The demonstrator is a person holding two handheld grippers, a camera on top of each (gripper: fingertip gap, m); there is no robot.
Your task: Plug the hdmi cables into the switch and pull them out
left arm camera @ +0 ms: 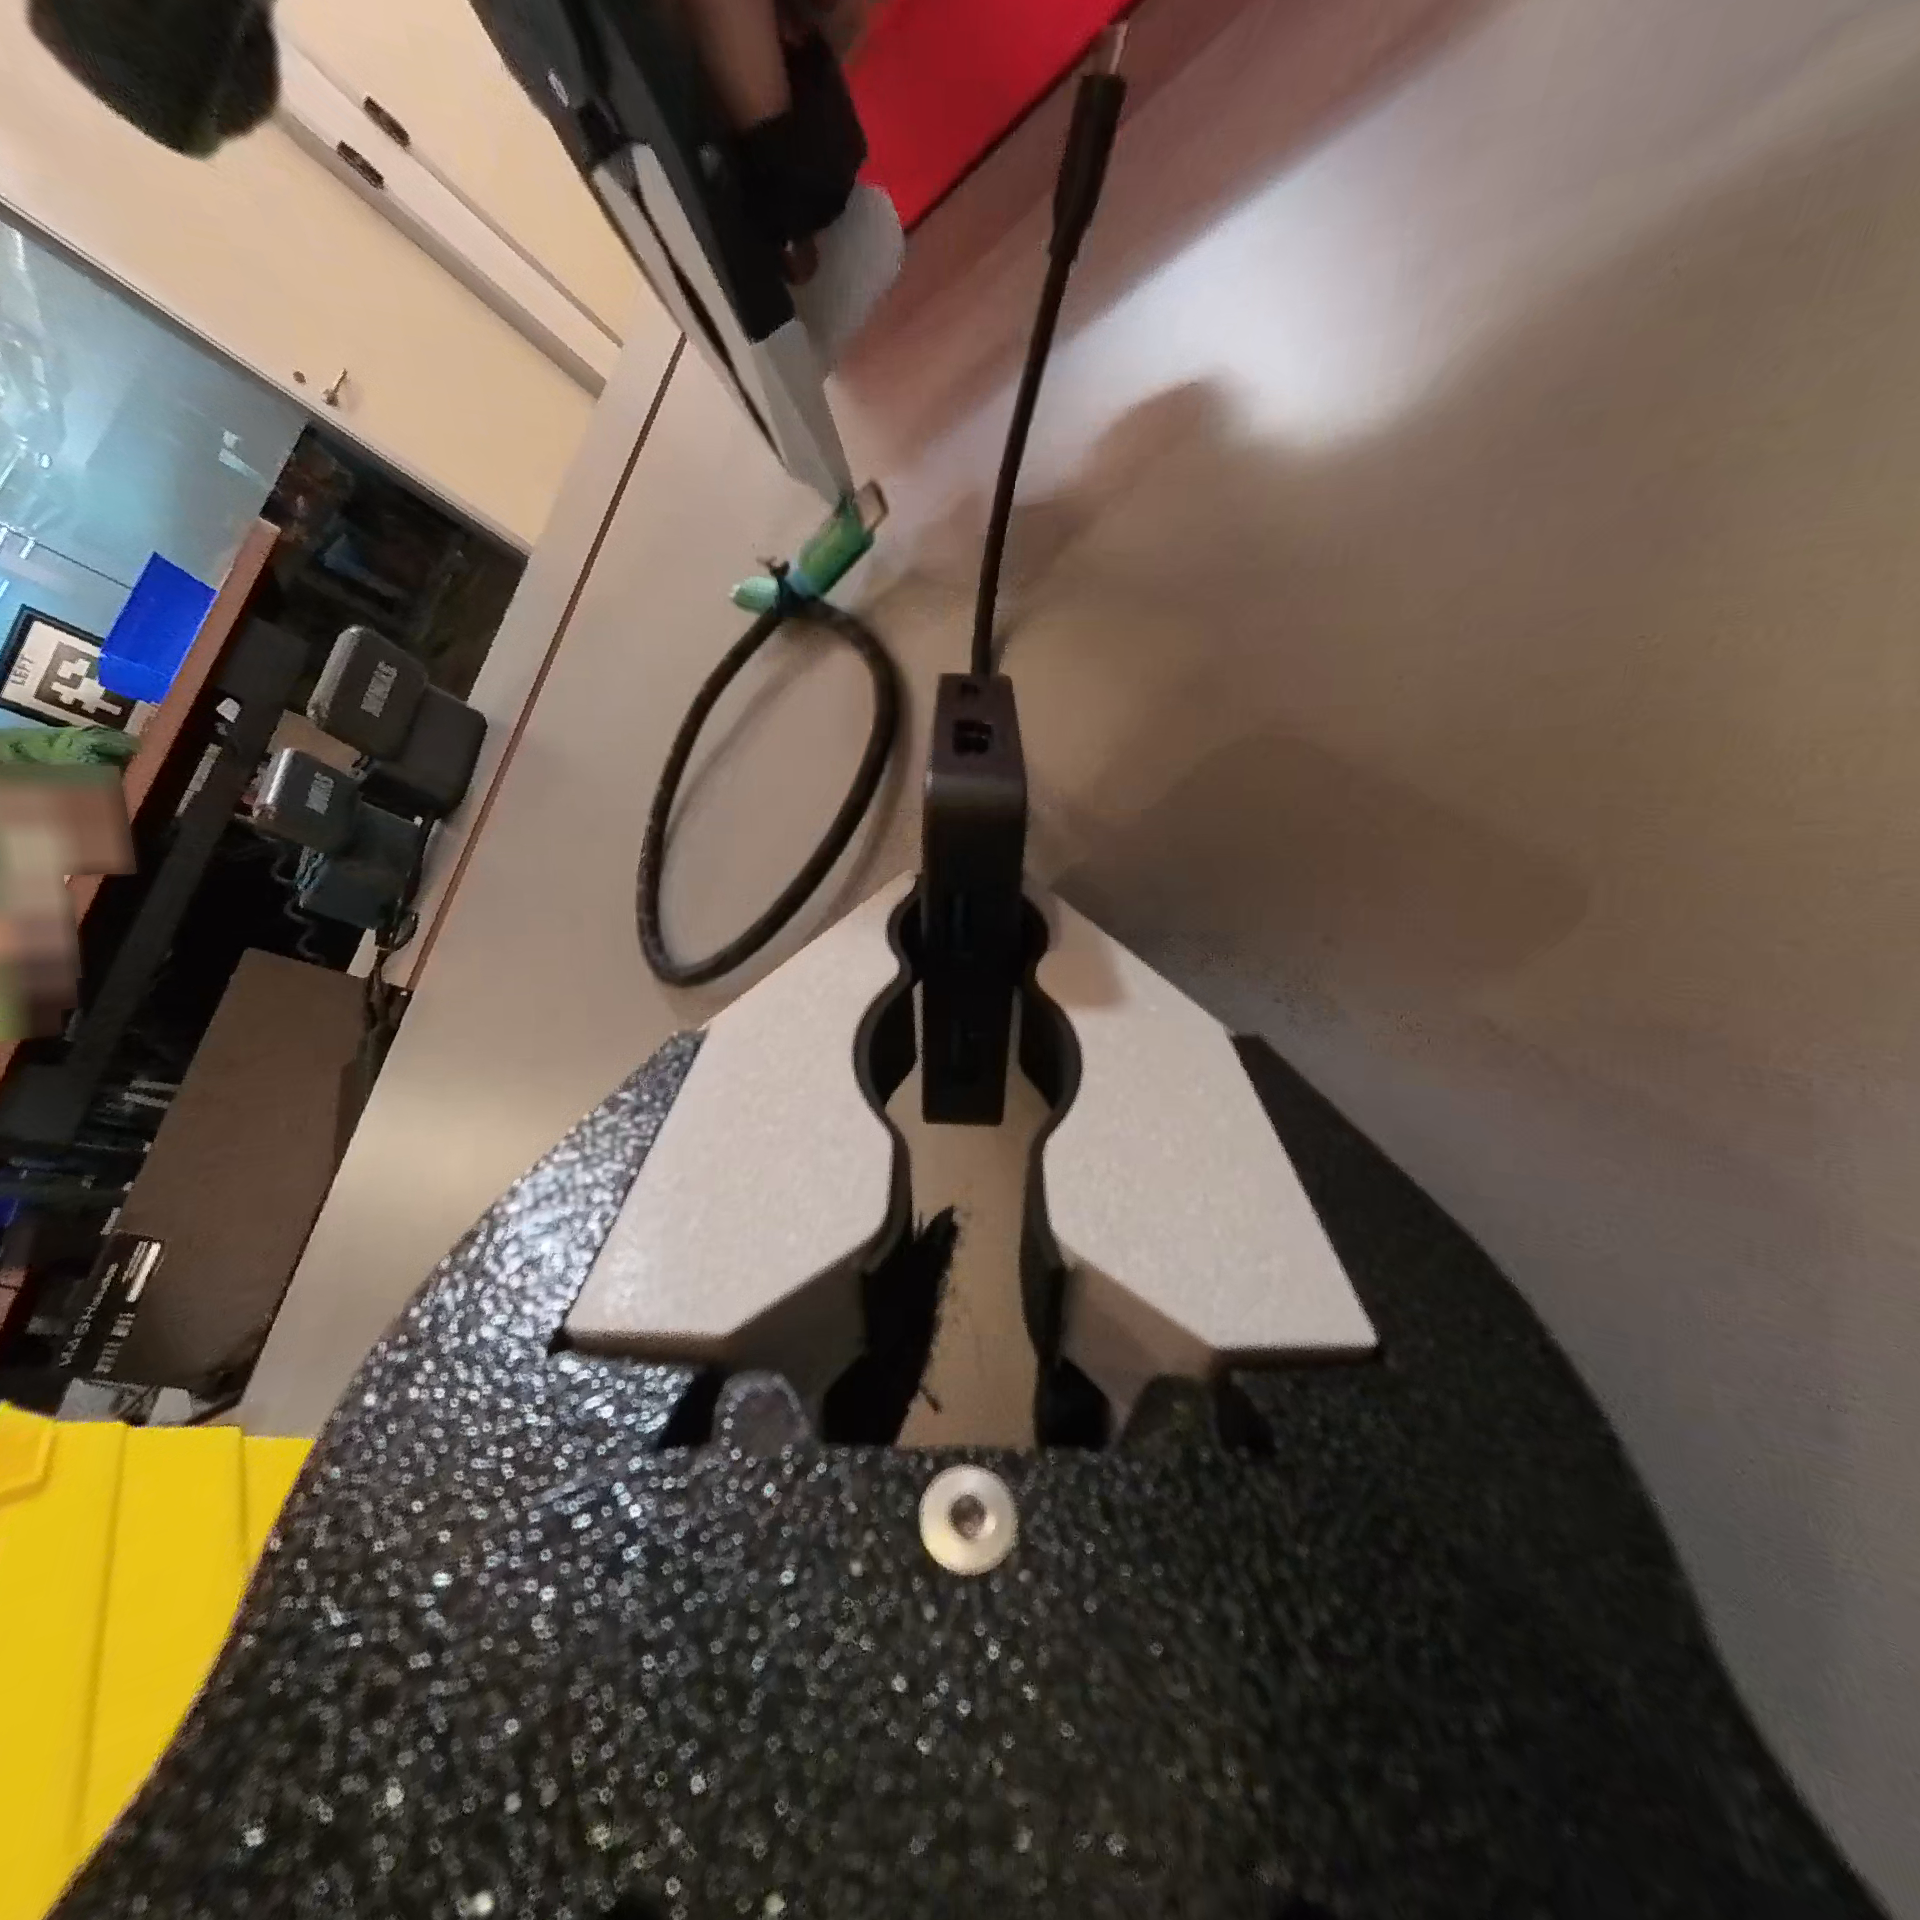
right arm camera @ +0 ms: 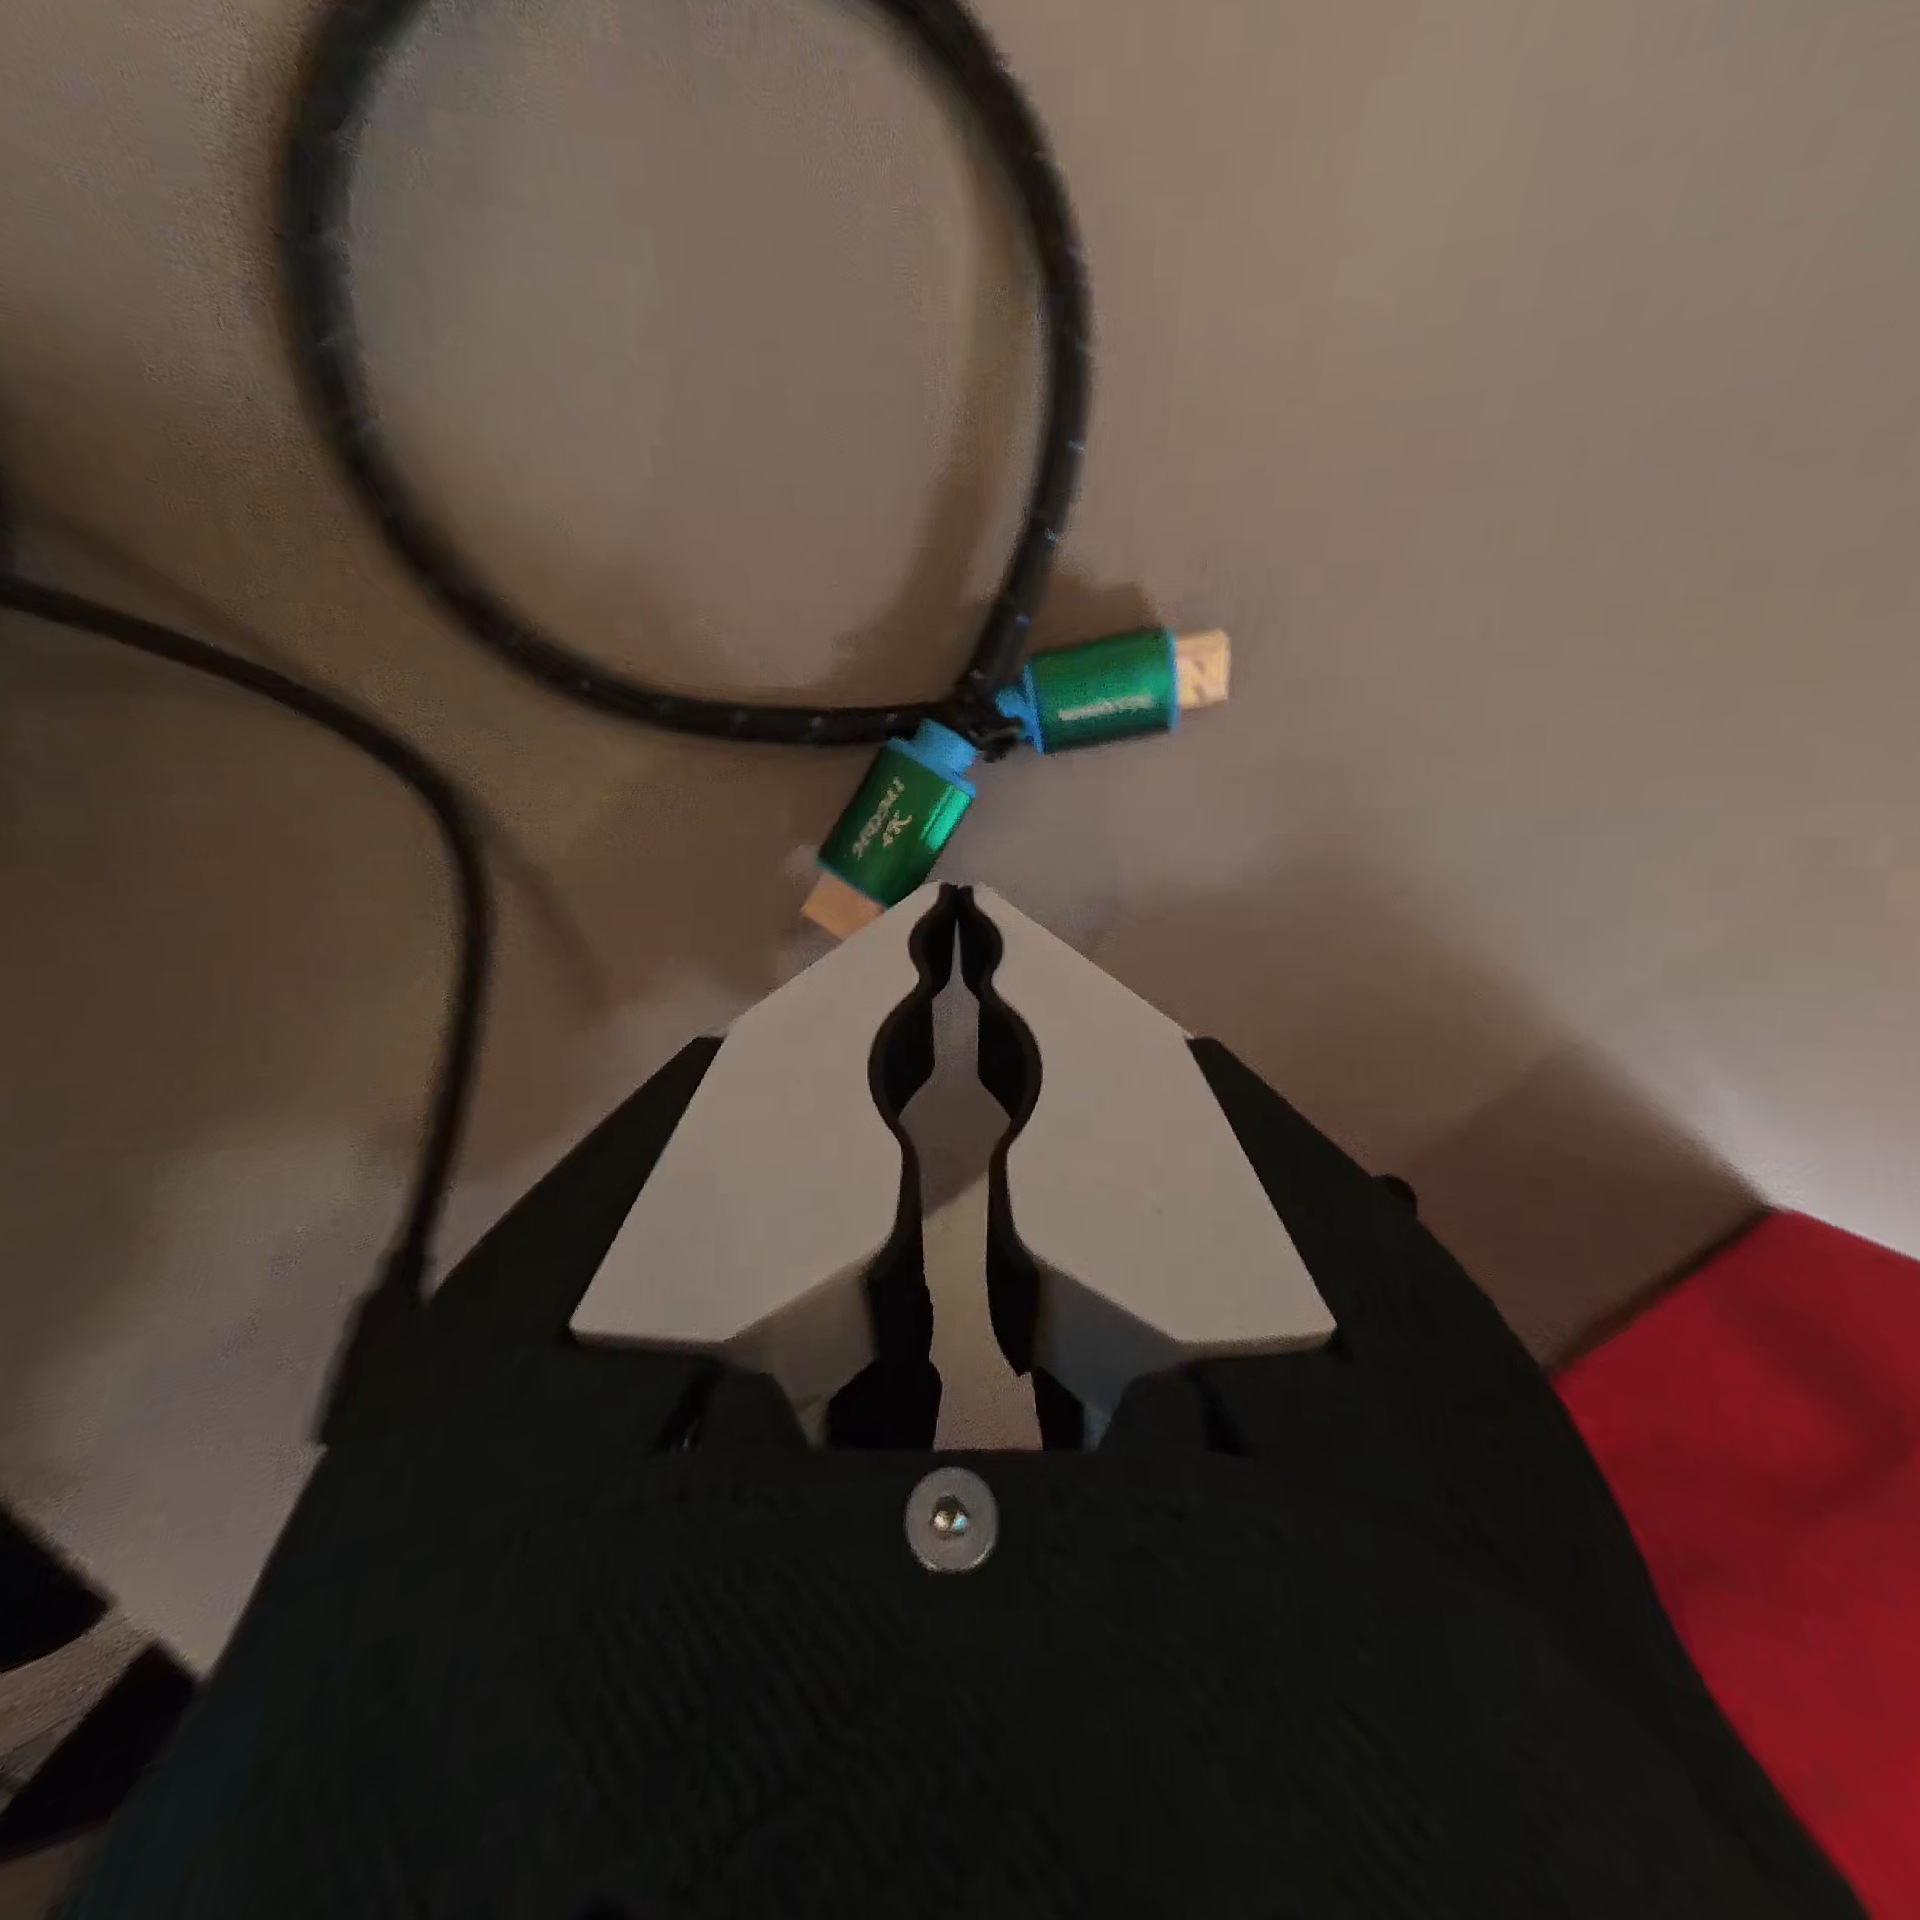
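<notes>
My left gripper (left arm camera: 971, 909) is shut on the black HDMI switch (left arm camera: 971, 790), held edge-on above the table. The switch's thin black lead (left arm camera: 1023, 416) runs away to a plug (left arm camera: 1091, 135). A black braided HDMI cable (right arm camera: 1070, 312) lies looped on the table, with two green plugs. My right gripper (right arm camera: 956, 899) is shut and empty, its tips just beside the nearer green plug (right arm camera: 899, 836). The second green plug (right arm camera: 1107, 691) lies a little beyond it. The right gripper also shows in the left wrist view (left arm camera: 831, 468), above the green plugs (left arm camera: 842, 540).
The beige table (right arm camera: 1455, 520) carries a red mat (right arm camera: 1766, 1507) at one side. The switch's thin lead (right arm camera: 457, 883) crosses the left of the right wrist view. Beyond the table edge stand a yellow bin (left arm camera: 125, 1610) and shelves with dark boxes (left arm camera: 343, 790).
</notes>
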